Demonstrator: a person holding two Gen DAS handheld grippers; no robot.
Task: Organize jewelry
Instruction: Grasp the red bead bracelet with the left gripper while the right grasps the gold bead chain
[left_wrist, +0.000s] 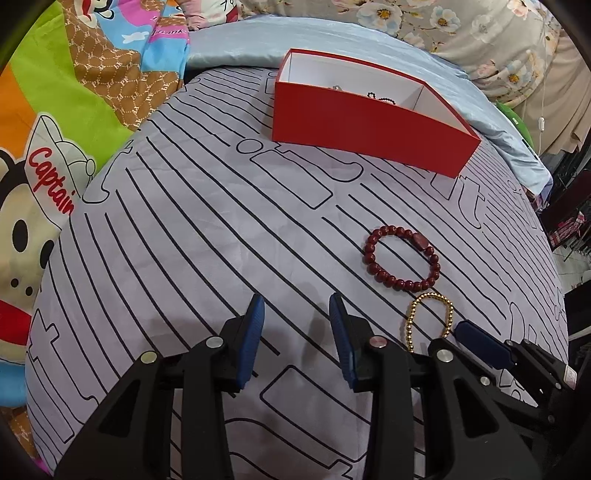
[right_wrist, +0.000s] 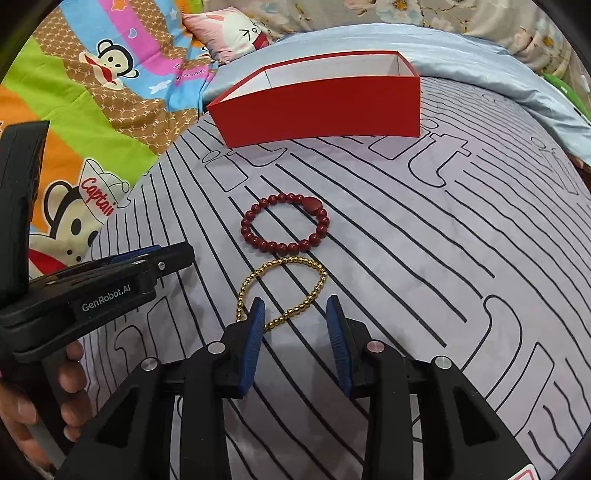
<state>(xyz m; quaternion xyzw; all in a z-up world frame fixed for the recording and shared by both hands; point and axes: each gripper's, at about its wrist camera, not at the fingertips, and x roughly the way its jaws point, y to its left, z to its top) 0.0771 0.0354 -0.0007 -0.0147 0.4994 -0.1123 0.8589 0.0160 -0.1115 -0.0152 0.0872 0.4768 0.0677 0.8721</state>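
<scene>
Bedsheet: gold bracelet between right hand-held gripper

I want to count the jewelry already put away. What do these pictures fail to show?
- Red box contents: left wrist view, near wall hides all but small dark and silvery bits; right wrist view shows none.
- Gold bracelet: right wrist view, right gripper finger covers part; left wrist view, gripper bodies cover its lower end.

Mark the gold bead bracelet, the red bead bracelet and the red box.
gold bead bracelet (right_wrist: 320, 277): right wrist view, far right curve.
red bead bracelet (right_wrist: 275, 245): right wrist view, near beads.
red box (right_wrist: 321, 110): right wrist view, front wall.
</scene>
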